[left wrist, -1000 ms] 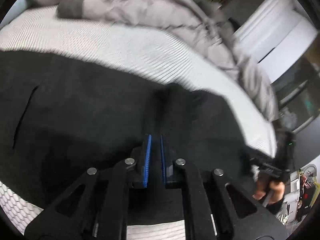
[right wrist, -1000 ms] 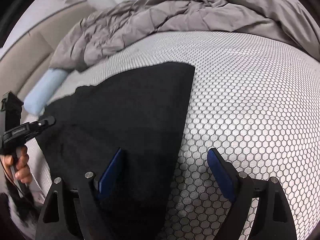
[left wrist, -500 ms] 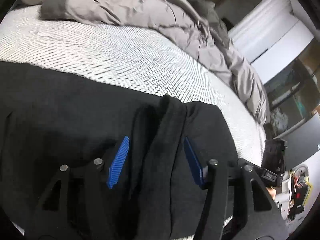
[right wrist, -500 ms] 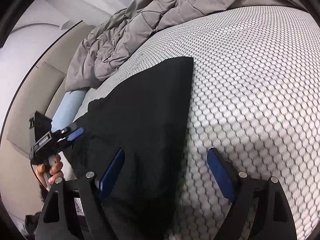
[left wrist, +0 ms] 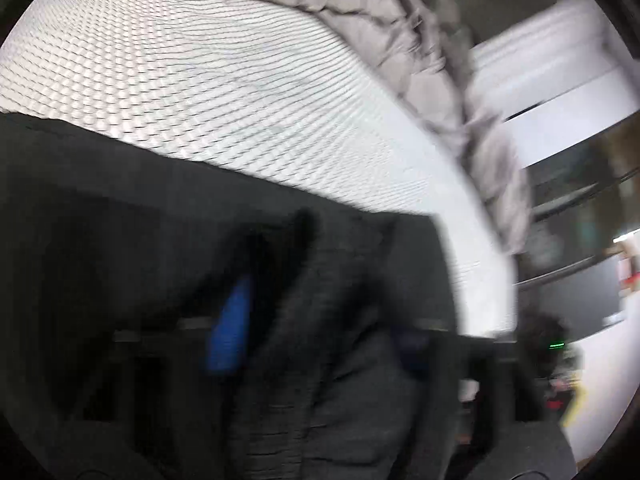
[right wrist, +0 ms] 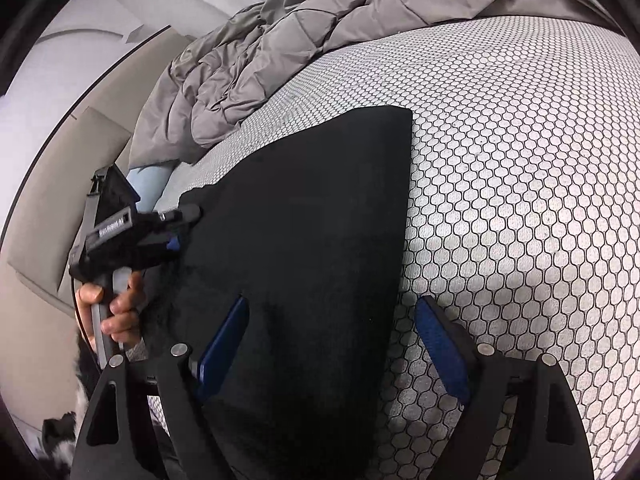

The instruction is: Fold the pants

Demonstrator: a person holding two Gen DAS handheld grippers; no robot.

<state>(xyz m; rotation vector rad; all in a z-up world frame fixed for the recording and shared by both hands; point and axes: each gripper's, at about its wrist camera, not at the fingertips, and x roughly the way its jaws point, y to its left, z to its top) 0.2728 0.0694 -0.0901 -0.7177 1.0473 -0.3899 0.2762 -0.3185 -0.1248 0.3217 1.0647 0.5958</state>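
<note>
Black pants [right wrist: 304, 240] lie flat on the honeycomb bedcover [right wrist: 520, 160], the left gripper [left wrist: 316, 332] closing around a raised ridge of cloth, the right gripper [right wrist: 332, 344] spread wide astride the hem edge, likely to pinch next.

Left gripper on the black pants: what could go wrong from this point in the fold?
1. The left gripper is closing around a raised ridge of the black pants; the view is blurred, so it may catch several layers or too little cloth.
2. The right gripper stands open astride the pants' edge, holding nothing, so a pull from the left could drag the whole garment across the mattress.
3. The rumpled grey duvet lies close and could snag the fold.
</note>
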